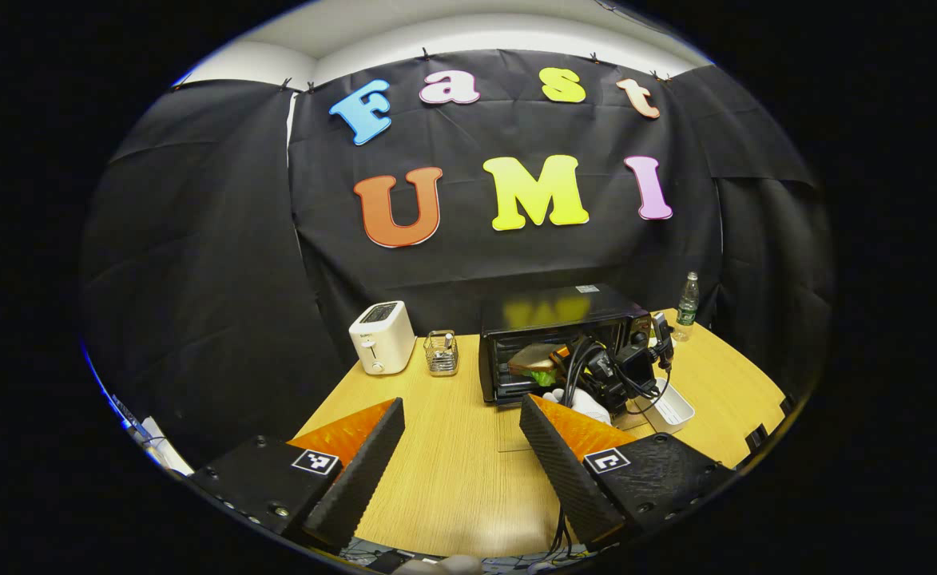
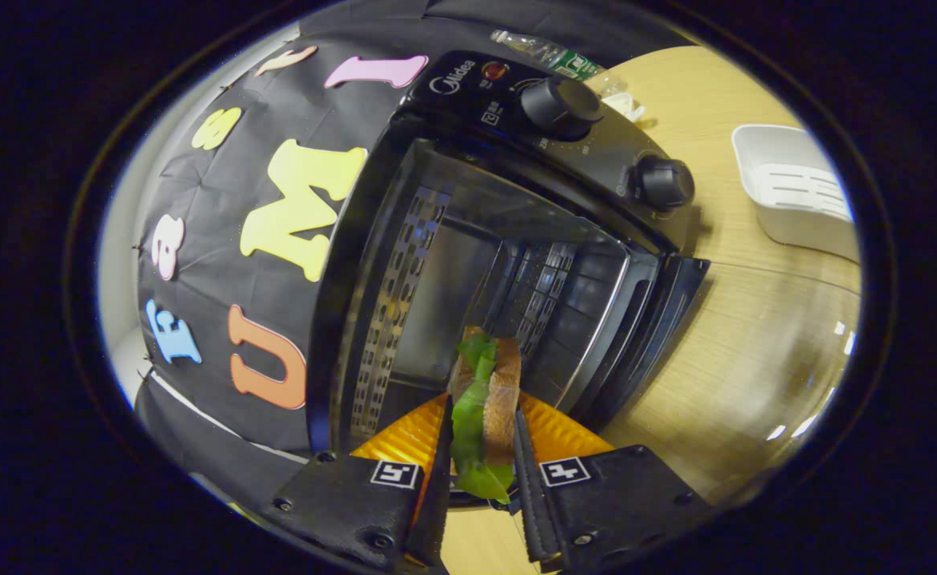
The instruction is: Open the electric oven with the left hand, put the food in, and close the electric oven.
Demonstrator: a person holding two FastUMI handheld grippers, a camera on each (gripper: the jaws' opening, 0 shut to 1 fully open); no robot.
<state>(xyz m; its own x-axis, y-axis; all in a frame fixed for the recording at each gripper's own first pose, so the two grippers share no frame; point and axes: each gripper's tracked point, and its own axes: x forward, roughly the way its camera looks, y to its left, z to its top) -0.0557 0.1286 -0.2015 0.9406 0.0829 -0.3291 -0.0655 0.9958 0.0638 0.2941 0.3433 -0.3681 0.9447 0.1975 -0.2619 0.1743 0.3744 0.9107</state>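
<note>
Right hand-held gripper (image 2: 480, 455) clamped on sandwich (image 2: 486, 399) at open oven (image 2: 516, 263) mouth; left hand-held gripper (image 1: 460, 447) wide apart — toaster (image 1: 382, 337) beyond

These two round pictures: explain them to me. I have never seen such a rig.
A person holds a two-finger gripper in each hand, and a camera rides on each. The left gripper view looks across the table: the left gripper is open and empty, with a toaster, a small wire basket, a bottle, a white tray and the open oven beyond. There the right gripper reaches into the oven. The right gripper view is tilted: its fingers pinch a sandwich at the oven's mouth.
</note>
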